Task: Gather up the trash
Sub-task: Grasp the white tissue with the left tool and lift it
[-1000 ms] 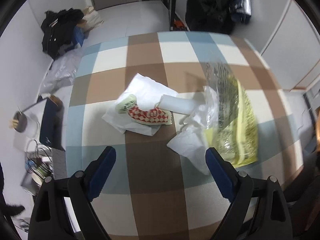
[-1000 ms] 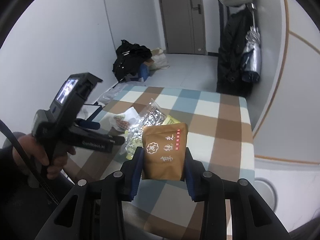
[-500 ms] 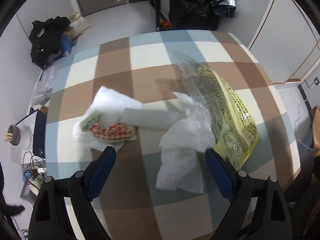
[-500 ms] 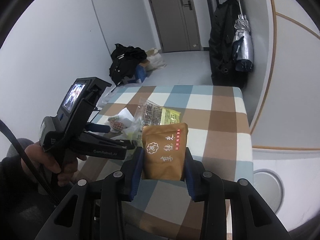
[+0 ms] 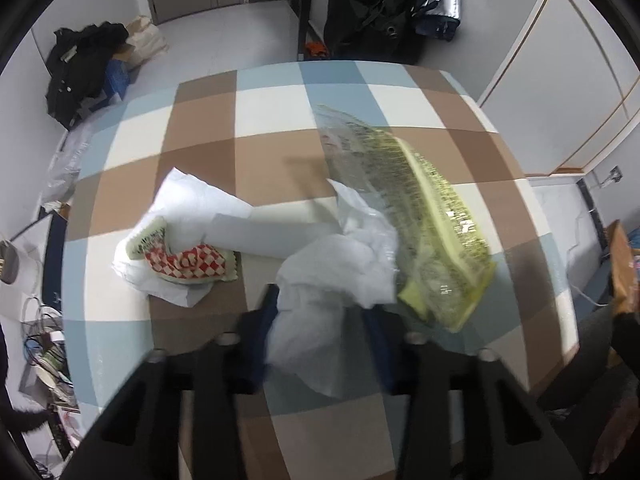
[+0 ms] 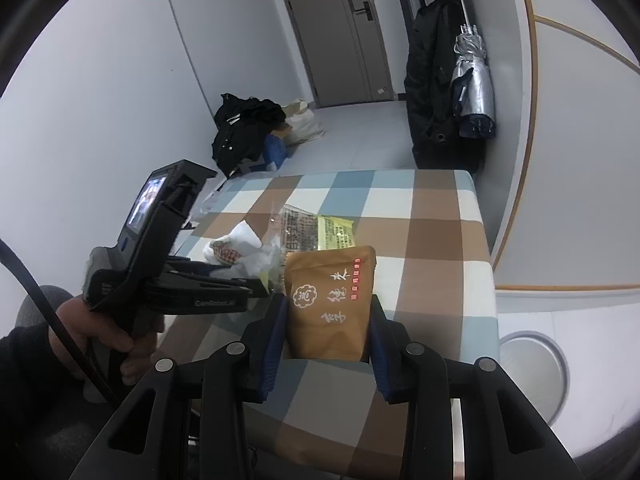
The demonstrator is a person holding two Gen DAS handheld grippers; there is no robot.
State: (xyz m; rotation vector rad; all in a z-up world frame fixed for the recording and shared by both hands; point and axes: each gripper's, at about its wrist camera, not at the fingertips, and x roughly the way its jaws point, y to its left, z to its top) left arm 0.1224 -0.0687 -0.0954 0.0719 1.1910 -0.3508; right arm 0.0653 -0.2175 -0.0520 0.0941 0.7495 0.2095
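A crumpled white tissue (image 5: 332, 292) is seen between the blurred blue fingers (image 5: 264, 340) of the left gripper (image 5: 320, 344), which are drawn in against its two sides, so the tissue is gripped. The tissue's long axis runs from the gripper away toward the far right, where its upper end touches a clear and yellow printed wrapper (image 5: 420, 216). That wrapper lies on the checked tablecloth (image 5: 260, 136) with its long axis slanting from the far middle of the table toward the near right edge, its yellow end nearest the camera. To the left of the tissue, a white tube-like roll (image 5: 264, 232) is laid almost crosswise, one end against the tissue and the other end resting on a flat white paper sheet (image 5: 192, 196). A red-and-white checked wrapper (image 5: 188, 260) with a pale green rim is lying on that sheet.

In the right wrist view, a brown snack pouch (image 6: 330, 304) is clamped upright between the fingers of the right gripper (image 6: 328, 344), held above the near edge of the table, its printed face turned to the camera and its sealed top edge pointing up. The left gripper is seen at the left, held in a hand (image 6: 100, 332).
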